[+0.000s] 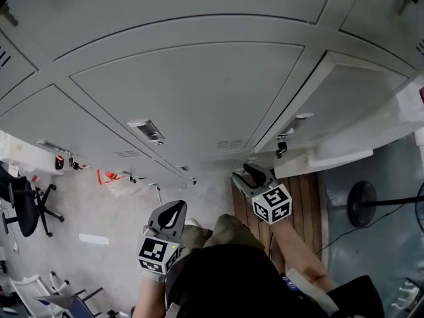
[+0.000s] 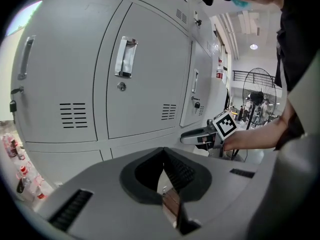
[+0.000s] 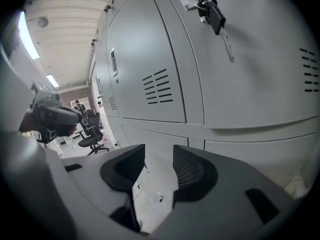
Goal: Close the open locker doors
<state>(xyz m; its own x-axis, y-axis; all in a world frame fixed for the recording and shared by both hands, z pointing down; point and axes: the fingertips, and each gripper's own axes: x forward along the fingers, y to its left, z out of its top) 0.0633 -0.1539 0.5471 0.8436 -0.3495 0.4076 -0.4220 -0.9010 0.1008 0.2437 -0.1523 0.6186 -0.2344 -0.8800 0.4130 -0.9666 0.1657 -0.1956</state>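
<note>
1. The grey metal locker door that stands ajar (image 1: 331, 98) is at the right side of the wall of grey lockers (image 1: 192, 91). Its panel comes out of the row, and its long axis runs up and down.
2. The edge of this door with the small black padlock (image 1: 281, 148) is turned toward the person.
3. The right gripper (image 1: 246, 175) has its jaws apart with nothing between them. It points at the lockers just below and left of the padlock, near it but, as far as I see, not touching.
4. The left gripper (image 1: 173, 214) has its jaws together and holds nothing. It is before a closed door farther left, well apart from the ajar one.
5. So I think the right hand is the nearer one for pushing this door shut.
6. I can read no brand or print; only the black-and-white square markers on the grippers' cubes (image 1: 271, 204) show.
</note>
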